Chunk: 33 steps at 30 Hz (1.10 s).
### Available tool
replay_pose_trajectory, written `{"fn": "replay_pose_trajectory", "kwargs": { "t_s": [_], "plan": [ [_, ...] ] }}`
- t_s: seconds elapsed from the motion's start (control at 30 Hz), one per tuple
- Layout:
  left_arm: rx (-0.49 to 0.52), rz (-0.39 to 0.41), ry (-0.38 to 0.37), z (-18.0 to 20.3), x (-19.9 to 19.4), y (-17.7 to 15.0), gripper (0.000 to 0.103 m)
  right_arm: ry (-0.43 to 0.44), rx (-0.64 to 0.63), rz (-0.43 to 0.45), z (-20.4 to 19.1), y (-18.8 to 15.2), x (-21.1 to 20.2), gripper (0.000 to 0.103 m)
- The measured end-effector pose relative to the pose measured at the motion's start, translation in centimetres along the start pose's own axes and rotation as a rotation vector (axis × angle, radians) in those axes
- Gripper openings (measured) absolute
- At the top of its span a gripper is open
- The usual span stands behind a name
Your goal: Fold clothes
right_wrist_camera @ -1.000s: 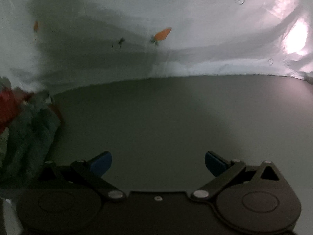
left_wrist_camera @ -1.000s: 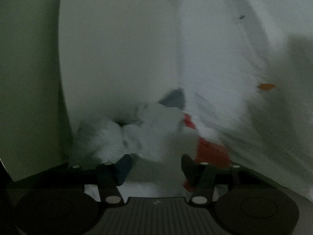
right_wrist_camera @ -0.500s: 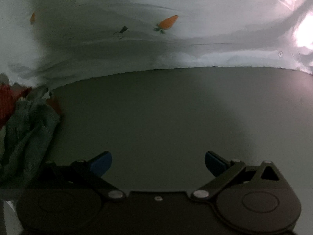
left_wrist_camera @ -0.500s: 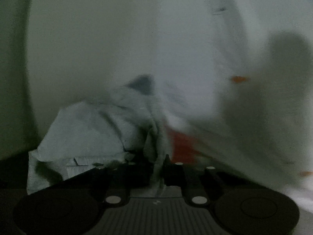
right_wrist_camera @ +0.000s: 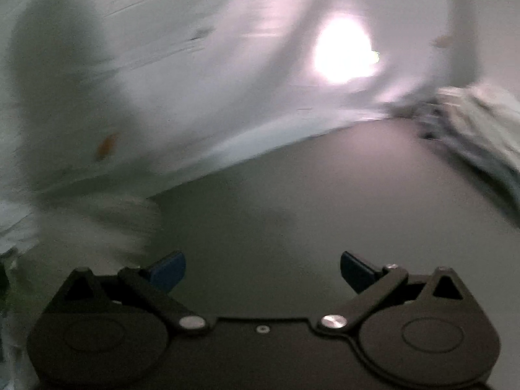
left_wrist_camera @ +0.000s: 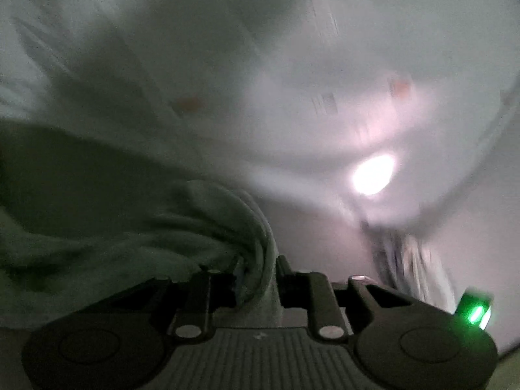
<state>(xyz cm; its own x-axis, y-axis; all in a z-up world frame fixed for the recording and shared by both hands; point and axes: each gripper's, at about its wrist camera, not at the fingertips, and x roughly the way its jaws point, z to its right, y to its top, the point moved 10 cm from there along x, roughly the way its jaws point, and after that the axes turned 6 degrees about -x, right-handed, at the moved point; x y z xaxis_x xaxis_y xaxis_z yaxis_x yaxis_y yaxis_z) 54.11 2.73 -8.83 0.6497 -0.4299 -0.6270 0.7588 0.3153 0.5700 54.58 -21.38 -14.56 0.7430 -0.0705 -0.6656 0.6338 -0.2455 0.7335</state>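
The left gripper (left_wrist_camera: 256,273) pinches a bunched, unfolded grey-green cloth (left_wrist_camera: 130,227); the right gripper (right_wrist_camera: 263,268) is wide open, holding nothing.

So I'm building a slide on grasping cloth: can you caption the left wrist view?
Left tool shut on a grey-green garment, white printed sheet blurred behind.

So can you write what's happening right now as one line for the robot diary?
left gripper: shut on grey-green garment | right gripper: open, empty, over grey table | white carrot-print sheet behind | views blurred
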Motion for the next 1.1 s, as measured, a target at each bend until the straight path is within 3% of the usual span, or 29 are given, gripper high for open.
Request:
{"fn": "replay_pose_trajectory", "kwargs": {
  "t_s": [0.07, 0.13, 0.23, 0.37, 0.47, 0.57, 0.7, 0.83, 1.03, 1.1],
  "plan": [
    [0.042, -0.024, -0.003, 1.4, 0.7, -1.1, 0.048, -0.037, 0.028, -0.002, 3.8, -0.4, -0.8, 0.103],
    [0.067, -0.032, 0.020, 1.4, 0.9, -1.6, 0.054, -0.069, 0.041, -0.013, 6.2, -1.1, -1.1, 0.103],
    [0.025, -0.003, 0.170, -2.7, 0.8, -0.6, 0.054, -0.057, 0.055, -0.046, 7.2, -2.6, -0.2, 0.103],
    [-0.156, 0.028, 0.375, -11.3, -1.4, -0.6, 0.054, 0.016, 0.098, -0.103, 6.3, -3.7, 2.2, 0.102],
    [-0.323, 0.030, 0.484, -17.6, -3.7, -2.1, 0.054, 0.068, 0.133, -0.136, 5.0, -3.4, 4.4, 0.097],
    [-0.434, 0.026, 0.548, -22.0, -4.7, -3.6, 0.055, 0.099, 0.122, -0.147, 3.5, -2.6, 6.1, 0.093],
    [-0.479, -0.011, 0.630, -26.6, -4.3, -3.5, 0.059, 0.105, 0.007, -0.132, 1.5, -0.8, 8.3, 0.085],
    [-0.514, -0.026, 0.674, -30.5, -3.2, -2.7, 0.065, 0.128, -0.086, -0.142, -0.4, 1.2, 11.6, 0.059],
    [-0.547, -0.063, 0.759, -35.7, -1.5, -2.0, 0.067, 0.190, -0.171, -0.206, -3.6, 2.3, 17.3, 0.061],
    [-0.506, -0.054, 0.763, -35.7, -1.2, -1.5, 0.070, 0.180, -0.191, -0.235, -4.5, 1.8, 19.4, 0.063]
  ]
}}
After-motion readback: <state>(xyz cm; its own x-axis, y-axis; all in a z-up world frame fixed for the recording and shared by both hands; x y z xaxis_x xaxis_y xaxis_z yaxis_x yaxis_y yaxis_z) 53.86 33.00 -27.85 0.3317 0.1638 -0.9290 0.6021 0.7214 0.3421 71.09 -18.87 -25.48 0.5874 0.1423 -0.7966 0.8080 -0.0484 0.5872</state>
